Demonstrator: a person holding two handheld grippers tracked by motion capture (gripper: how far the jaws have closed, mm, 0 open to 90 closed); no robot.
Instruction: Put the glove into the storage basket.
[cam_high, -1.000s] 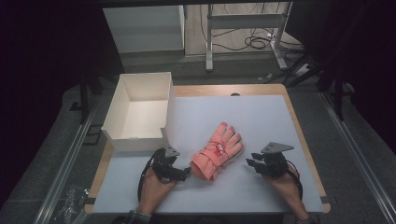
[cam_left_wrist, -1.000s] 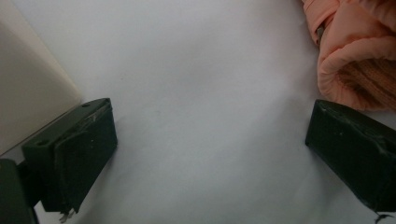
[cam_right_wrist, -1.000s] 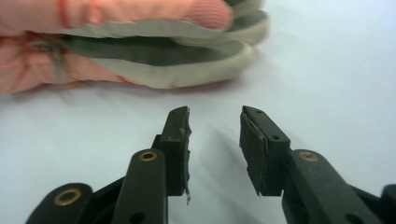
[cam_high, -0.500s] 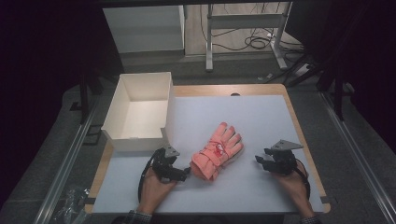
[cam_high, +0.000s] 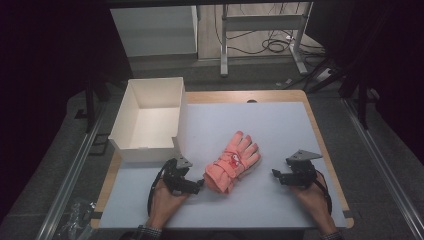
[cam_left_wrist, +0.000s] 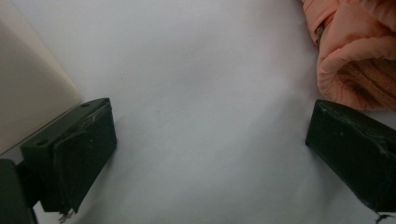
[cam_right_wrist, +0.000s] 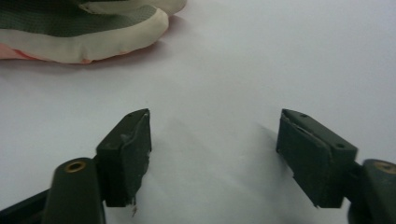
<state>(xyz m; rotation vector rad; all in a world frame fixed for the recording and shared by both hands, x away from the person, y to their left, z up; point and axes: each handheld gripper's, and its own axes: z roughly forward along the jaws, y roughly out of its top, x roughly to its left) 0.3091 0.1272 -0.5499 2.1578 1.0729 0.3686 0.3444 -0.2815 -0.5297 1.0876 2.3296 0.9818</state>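
A pink padded glove (cam_high: 233, 161) lies flat near the middle of the pale grey table top (cam_high: 280, 125), fingers pointing away and to the right. My left gripper (cam_high: 198, 186) rests on the table just left of the glove's cuff. Its jaws stand wide open with bare table between them, and the cuff (cam_left_wrist: 355, 60) lies just past the right jaw. My right gripper (cam_high: 276, 174) sits on the table to the right of the glove and apart from it. Its jaws (cam_right_wrist: 215, 149) have just been opening and stand open with nothing between them. The glove's pale edge (cam_right_wrist: 84, 28) lies ahead at upper left.
An open white box (cam_high: 145, 152) stands at the table's left, behind my left gripper, and its wall (cam_left_wrist: 28, 93) is close beside the left jaw. A desk frame and cables (cam_high: 270, 40) stand on the floor beyond the table's far edge.
My right gripper has shifted slightly to the right, away from the glove. The left gripper and the glove have kept still.
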